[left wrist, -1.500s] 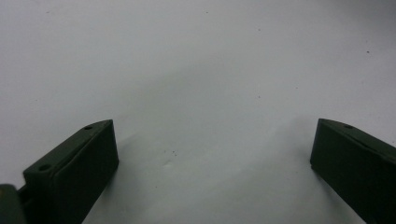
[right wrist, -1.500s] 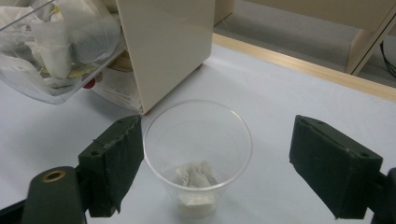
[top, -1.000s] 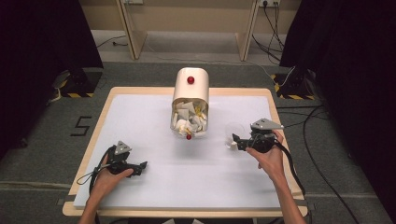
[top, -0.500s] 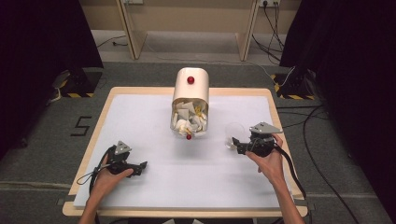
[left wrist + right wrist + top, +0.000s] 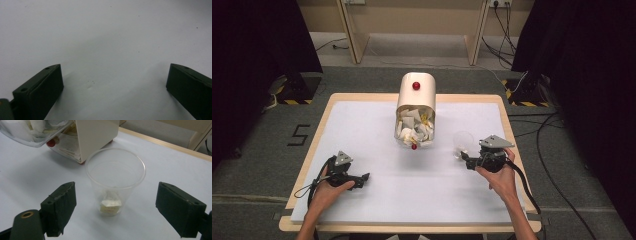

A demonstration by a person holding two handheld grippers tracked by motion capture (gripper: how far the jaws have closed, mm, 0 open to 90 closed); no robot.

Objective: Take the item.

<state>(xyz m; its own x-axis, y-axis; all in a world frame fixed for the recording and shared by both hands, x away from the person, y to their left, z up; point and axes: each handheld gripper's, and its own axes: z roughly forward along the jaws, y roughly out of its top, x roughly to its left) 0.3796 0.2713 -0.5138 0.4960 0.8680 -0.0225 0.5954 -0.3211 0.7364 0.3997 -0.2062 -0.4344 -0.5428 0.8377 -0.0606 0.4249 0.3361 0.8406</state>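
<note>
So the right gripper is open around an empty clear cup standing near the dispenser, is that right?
Not quite: the clear cup is not empty. The right gripper view shows a small packet at its bottom. The right gripper is open around it, near the dispenser.

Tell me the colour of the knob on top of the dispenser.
Red round knob on the cream dispenser box; high view shows it best.

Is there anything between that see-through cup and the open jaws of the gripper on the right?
No, the stretch is bare. In the right gripper view, only white table lies between the right gripper and the clear plastic cup, which stands upright ahead of the open jaws.
</note>
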